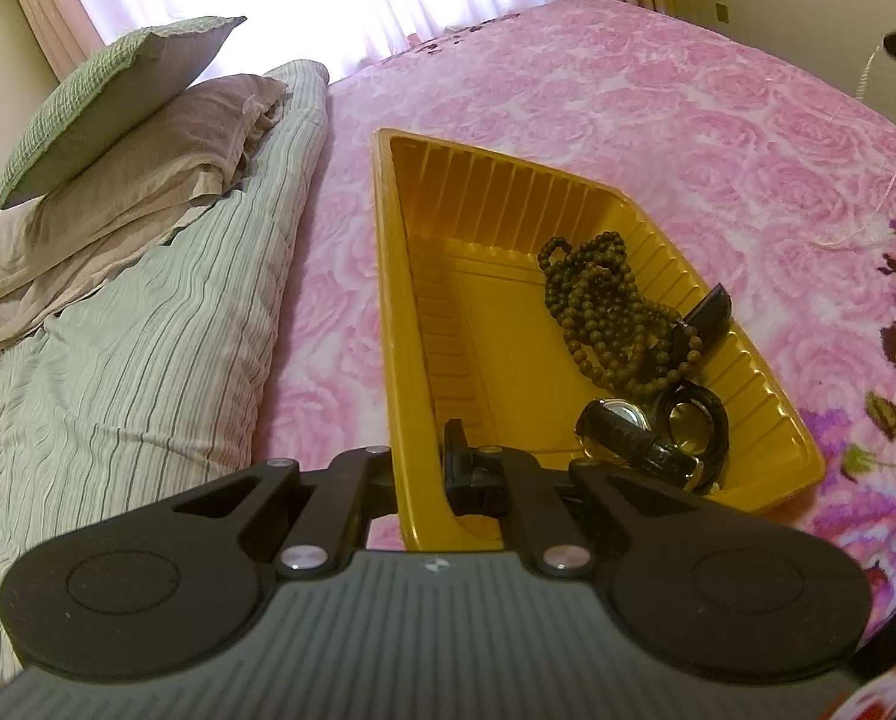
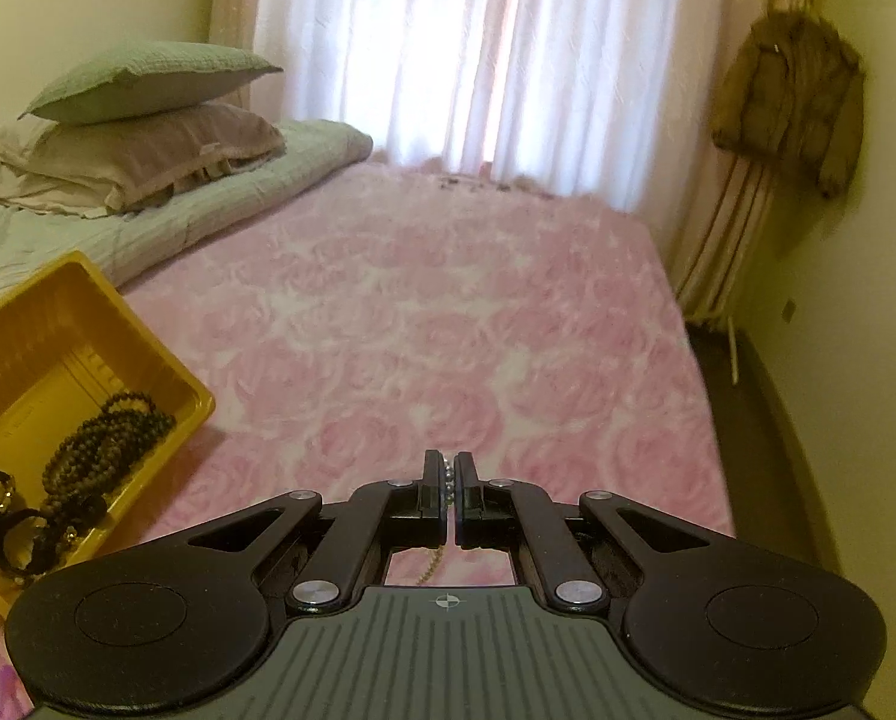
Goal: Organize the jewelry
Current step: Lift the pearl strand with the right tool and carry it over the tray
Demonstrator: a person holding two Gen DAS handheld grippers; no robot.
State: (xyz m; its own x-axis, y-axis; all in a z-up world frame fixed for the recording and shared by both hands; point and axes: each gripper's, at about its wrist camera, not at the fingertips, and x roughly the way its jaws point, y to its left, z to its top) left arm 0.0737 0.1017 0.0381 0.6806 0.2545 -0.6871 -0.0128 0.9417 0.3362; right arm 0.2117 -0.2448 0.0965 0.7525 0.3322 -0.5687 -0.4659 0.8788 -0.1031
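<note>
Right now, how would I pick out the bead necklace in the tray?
On the pink rose blanket sits a yellow tray. The bead necklace is heaped against its far right wall: many small brown round beads, unlike the black-strapped watches lying nearer.

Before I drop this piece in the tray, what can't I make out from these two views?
- Pearl strand in the right tool, right wrist view: its pads cover most beads; the chain below is behind the tool body.
- Left tool, left wrist view: shut on the yellow tray wall, which hides the outer pad.
- Watches: straps overlap, dials unreadable.
- Brown beads: tangled, strands uncountable.
</note>
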